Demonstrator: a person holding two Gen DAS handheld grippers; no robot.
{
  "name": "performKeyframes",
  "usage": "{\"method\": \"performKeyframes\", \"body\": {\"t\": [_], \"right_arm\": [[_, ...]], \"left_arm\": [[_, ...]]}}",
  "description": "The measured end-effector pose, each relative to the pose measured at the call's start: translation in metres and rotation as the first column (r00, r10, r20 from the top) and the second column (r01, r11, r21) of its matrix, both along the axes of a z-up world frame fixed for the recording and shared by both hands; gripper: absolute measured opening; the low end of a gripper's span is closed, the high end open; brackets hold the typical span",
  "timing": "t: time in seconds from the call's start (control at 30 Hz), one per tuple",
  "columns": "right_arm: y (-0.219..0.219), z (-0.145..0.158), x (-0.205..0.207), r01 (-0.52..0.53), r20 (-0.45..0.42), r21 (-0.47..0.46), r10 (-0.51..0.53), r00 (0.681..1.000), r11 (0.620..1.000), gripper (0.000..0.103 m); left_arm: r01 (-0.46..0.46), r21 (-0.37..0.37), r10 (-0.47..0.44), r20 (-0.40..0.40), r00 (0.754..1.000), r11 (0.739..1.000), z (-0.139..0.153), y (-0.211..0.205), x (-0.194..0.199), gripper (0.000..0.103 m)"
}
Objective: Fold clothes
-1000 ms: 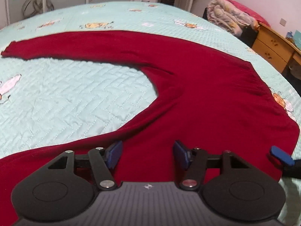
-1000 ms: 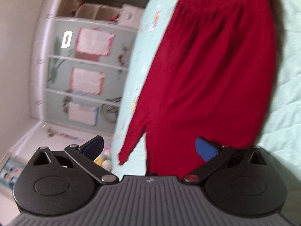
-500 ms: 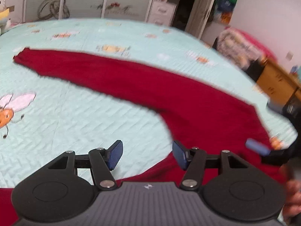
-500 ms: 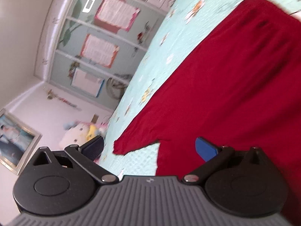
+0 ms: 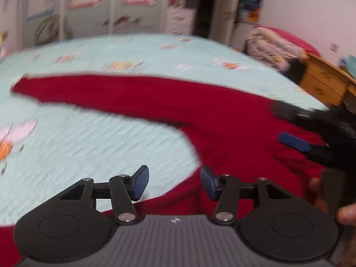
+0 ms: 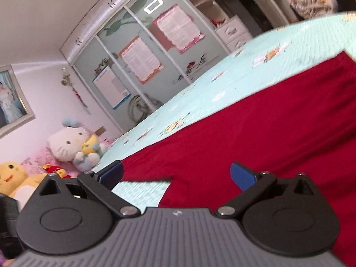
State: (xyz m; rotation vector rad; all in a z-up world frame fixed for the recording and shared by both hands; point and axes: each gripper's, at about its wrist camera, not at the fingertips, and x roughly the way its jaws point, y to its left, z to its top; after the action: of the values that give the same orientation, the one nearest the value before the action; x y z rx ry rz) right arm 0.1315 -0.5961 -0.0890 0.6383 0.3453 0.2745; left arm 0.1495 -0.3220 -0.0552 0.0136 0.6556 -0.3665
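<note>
The red trousers [image 5: 222, 115] lay spread flat across the pale-green quilted bed [image 5: 89, 138], legs splayed apart. The left gripper [image 5: 173, 181] hovered with jaws apart, having just been closing, nothing between them; the right gripper [image 6: 175, 173] stood wide, empty. Beyond the far edge stood a wardrobe [image 6: 142, 51]

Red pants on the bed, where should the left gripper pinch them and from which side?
Take the red pants at the near leg's inner edge, probably: it lies flat on the quilt right ahead of the left gripper. Come from the crotch-gap side, low, so one finger slides under the edge. Its jaws have just been closing, nothing pinched. The right gripper hovers open over the waist end.
</note>
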Motion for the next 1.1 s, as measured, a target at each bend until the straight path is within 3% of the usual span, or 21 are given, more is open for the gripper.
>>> {"method": "performKeyframes", "body": {"t": [0.1, 0.2, 0.23, 0.37, 0.43, 0.53, 0.6, 0.67, 0.73, 0.8, 0.93, 1.0, 1.1], "right_arm": [[-0.012, -0.002, 0.006, 0.037, -0.064, 0.068, -0.032, 0.997, 0.997, 0.101], [-0.033, -0.015, 0.012, 0.053, -0.145, 0.154, -0.03, 0.989, 0.987, 0.101], [-0.04, -0.02, 0.012, 0.081, -0.182, 0.152, -0.053, 0.982, 0.985, 0.099], [-0.045, -0.022, 0.009, 0.122, -0.177, 0.165, -0.092, 0.98, 0.979, 0.1], [-0.037, -0.016, 0.008, 0.096, -0.142, 0.155, -0.074, 0.987, 0.983, 0.1], [-0.025, -0.004, 0.004, 0.032, -0.084, 0.138, -0.021, 0.996, 0.99, 0.1], [-0.02, 0.002, 0.0, -0.003, -0.059, 0.114, 0.01, 0.998, 0.993, 0.1], [-0.019, 0.003, 0.002, 0.009, -0.085, 0.055, -0.004, 0.996, 0.998, 0.1], [-0.02, -0.008, 0.011, 0.034, -0.174, -0.029, -0.038, 0.984, 0.999, 0.1], [-0.021, -0.018, 0.017, 0.043, -0.209, -0.054, -0.054, 0.976, 0.998, 0.1], [-0.021, -0.005, 0.01, 0.05, -0.162, -0.034, -0.055, 0.985, 0.998, 0.1], [-0.02, 0.002, 0.006, 0.058, -0.134, -0.034, -0.062, 0.989, 0.998, 0.1], [-0.026, 0.0, 0.007, 0.081, -0.158, -0.071, -0.091, 0.983, 0.994, 0.1]], "left_arm": [[0.052, -0.001, -0.052, -0.036, 0.998, 0.999, -0.004, -0.023, -0.001, 0.056], [0.001, 0.017, 0.001, -0.131, 0.991, 1.0, -0.03, -0.027, 0.012, 0.056], [-0.003, 0.009, 0.004, -0.126, 0.992, 1.0, -0.032, -0.024, 0.012, 0.056], [-0.02, 0.046, 0.026, -0.133, 0.991, 0.999, -0.024, -0.024, 0.009, 0.055], [-0.032, 0.045, 0.038, -0.132, 0.991, 0.998, -0.011, -0.027, 0.004, 0.048], [0.021, 0.027, -0.018, -0.087, 0.996, 0.999, 0.001, -0.036, -0.012, 0.048], [0.028, 0.054, -0.022, -0.113, 0.993, 0.998, -0.006, -0.046, -0.011, 0.05], [0.013, 0.079, 0.0, -0.166, 0.986, 0.997, -0.023, -0.052, -0.006, 0.052], [-0.009, 0.07, 0.02, -0.154, 0.988, 0.997, -0.027, -0.052, -0.007, 0.053], [-0.012, 0.071, 0.023, -0.152, 0.988, 0.997, -0.023, -0.052, -0.008, 0.051], [-0.008, 0.048, 0.015, -0.148, 0.989, 0.999, -0.007, -0.051, -0.009, 0.044], [0.004, 0.051, 0.002, -0.121, 0.993, 0.999, -0.002, -0.056, -0.007, 0.048], [0.014, 0.096, -0.003, -0.112, 0.994, 0.995, -0.007, -0.065, 0.008, 0.052]]}}
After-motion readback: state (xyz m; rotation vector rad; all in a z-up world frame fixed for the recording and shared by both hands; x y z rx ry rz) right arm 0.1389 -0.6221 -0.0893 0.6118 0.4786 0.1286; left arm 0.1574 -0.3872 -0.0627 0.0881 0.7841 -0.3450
